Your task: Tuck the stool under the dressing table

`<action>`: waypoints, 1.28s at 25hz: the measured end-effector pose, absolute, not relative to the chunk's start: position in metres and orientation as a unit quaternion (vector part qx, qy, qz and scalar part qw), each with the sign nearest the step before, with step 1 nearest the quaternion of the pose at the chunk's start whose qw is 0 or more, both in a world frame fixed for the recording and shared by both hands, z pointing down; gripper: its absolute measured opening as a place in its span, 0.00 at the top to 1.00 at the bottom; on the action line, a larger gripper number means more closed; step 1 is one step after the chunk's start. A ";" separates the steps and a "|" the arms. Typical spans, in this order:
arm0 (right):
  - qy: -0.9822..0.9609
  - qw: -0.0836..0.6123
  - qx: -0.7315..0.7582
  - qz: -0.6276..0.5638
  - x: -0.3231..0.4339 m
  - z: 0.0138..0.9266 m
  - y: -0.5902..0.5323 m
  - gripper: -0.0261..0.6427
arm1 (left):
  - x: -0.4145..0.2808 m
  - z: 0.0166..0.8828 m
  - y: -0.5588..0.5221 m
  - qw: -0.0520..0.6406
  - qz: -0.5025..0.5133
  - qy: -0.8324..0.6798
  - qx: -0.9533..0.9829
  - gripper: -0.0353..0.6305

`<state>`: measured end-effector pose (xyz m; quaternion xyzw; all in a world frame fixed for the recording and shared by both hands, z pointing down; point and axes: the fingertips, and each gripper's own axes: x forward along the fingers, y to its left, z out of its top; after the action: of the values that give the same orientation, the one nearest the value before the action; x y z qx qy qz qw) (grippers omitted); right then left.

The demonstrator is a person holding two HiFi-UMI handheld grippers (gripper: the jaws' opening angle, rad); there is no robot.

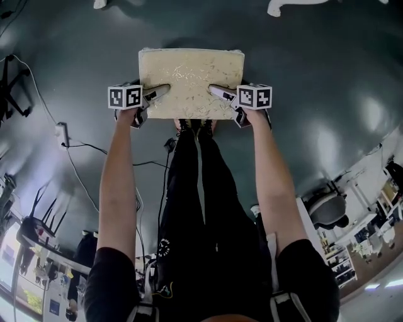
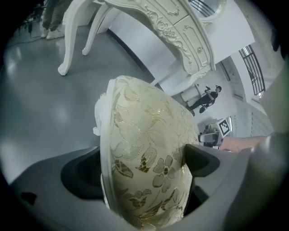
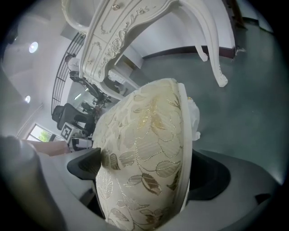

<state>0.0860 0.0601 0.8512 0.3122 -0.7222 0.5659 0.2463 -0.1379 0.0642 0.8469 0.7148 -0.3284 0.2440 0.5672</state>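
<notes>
The person wears a black short-sleeved top (image 1: 107, 283) and black trousers (image 1: 182, 207) with a white stripe (image 1: 200, 182).

The stool (image 1: 191, 82) sits at the upper centre of the head view. The left gripper (image 1: 156, 94) is at its lower left edge and the right gripper (image 1: 219, 93) at its lower right edge, each with one jaw above the seat and one below. The person's legs (image 1: 198, 188) run down the frame below the stool. A table (image 1: 283, 7) leg shows at the top edge, above the stool and apart from it.
</notes>
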 end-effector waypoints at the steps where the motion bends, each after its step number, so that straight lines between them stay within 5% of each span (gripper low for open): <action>1: -0.723 0.248 0.315 0.563 0.085 0.849 0.059 0.07 | -0.139 0.846 0.064 0.561 0.236 -0.337 0.718 0.13; 32: -0.736 0.249 0.335 0.532 0.055 0.839 -0.110 0.07 | -0.165 0.834 -0.096 0.538 0.208 -0.379 0.724 0.11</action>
<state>0.0552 -0.1101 0.8391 0.3350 -0.7364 0.5322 0.2495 -0.1650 -0.0955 0.8343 0.7237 -0.3794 0.2077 0.5377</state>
